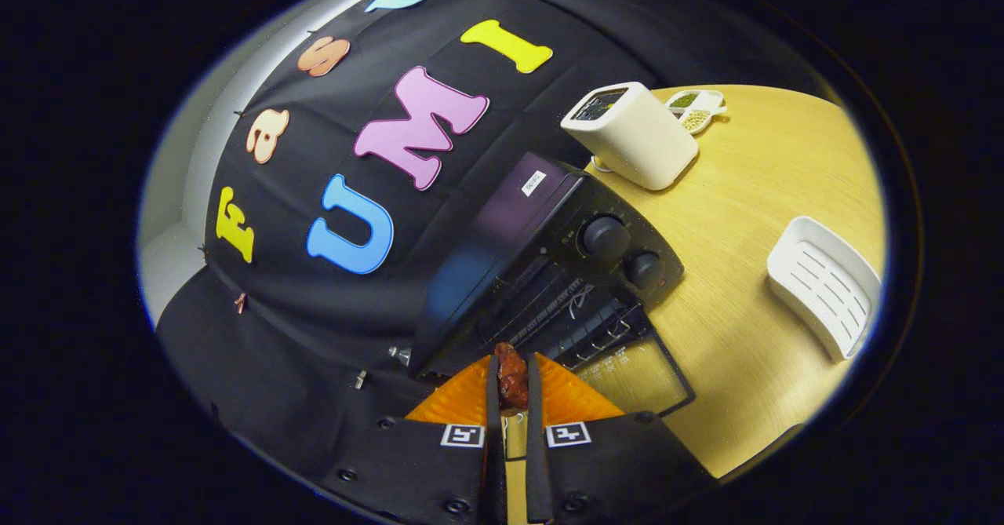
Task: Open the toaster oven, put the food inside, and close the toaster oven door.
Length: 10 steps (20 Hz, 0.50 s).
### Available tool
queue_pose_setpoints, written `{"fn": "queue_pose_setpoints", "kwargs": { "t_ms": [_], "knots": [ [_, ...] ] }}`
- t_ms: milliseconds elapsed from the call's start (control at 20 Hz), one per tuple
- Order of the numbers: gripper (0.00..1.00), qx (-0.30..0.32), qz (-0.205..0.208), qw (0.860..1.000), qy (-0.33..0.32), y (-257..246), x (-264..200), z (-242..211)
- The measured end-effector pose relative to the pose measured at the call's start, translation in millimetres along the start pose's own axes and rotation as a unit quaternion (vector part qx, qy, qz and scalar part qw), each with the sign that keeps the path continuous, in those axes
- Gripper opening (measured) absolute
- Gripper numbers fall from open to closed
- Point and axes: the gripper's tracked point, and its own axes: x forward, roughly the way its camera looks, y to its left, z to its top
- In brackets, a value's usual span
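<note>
Wooden table under black cloth wall; toaster oven sits at the table's back edge against the cloth. You hold the gripper with its fingers pinched on a reddish-brown piece of food, both pressing its sides. Food sits just ahead of the oven's open mouth, above the lowered glass door. Wire rack visible inside. Two dark knobs on the oven's front panel. Beyond the oven: white toaster, then a small dish of beans. White slotted tray lies well apart, beside the oven.
</note>
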Motion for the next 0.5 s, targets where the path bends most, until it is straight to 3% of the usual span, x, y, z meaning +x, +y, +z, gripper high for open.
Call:
{"fn": "queue_pose_setpoints", "kwargs": {
  "t_ms": [300,500],
  "knots": [
    [0.14,0.013,0.017,0.999,-0.036,4.2,61.9,-9.8],
    [0.14,0.003,0.007,0.998,-0.062,-10.7,91.4,-22.9]
  ]
}}
